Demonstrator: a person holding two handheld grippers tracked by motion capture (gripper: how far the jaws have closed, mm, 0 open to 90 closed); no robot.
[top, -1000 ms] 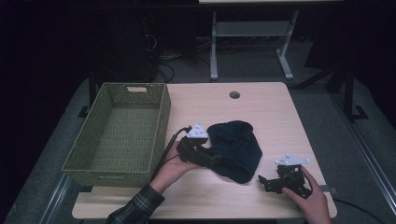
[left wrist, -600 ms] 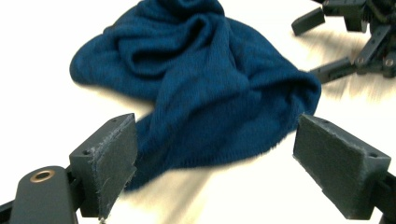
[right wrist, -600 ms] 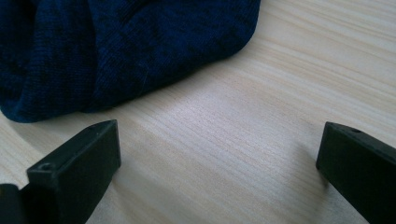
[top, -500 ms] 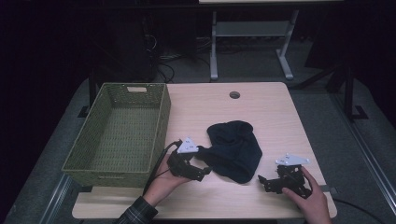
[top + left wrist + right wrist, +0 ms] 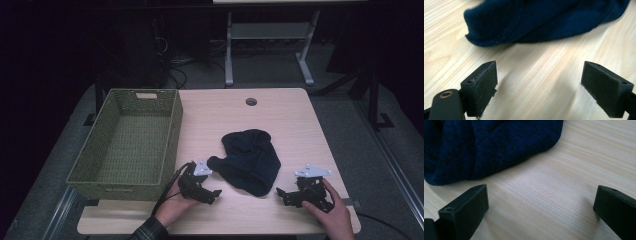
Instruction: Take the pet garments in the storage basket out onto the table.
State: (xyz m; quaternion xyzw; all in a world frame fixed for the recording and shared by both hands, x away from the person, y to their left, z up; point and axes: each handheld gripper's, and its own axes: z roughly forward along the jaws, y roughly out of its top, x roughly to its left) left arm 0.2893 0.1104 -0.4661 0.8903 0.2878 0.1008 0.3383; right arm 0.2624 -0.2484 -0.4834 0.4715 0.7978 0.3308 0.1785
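- The cloth (image 5: 250, 161), dark blue and crumpled, lies on the desk (image 5: 285, 115) near its middle, a little toward the near edge.
- The left tongs (image 5: 212, 194) rest low over the desk, held in the left hand (image 5: 175, 202), just beside the cloth's near left corner and apart from it.
- In the left gripper view the jaws stand wide apart with bare wood between them; the cloth's hem (image 5: 499, 37) lies ahead of them, not touched.
- The right tongs (image 5: 281, 194) sit near the desk's front right, held in the right hand (image 5: 332, 210), pointing toward the cloth's near right edge.
- In the right gripper view the jaws also gape with nothing between them; the cloth (image 5: 486, 147) lies ahead and to one side.
- A green woven basket (image 5: 172, 135) stands at the desk's left side, well clear of the cloth.
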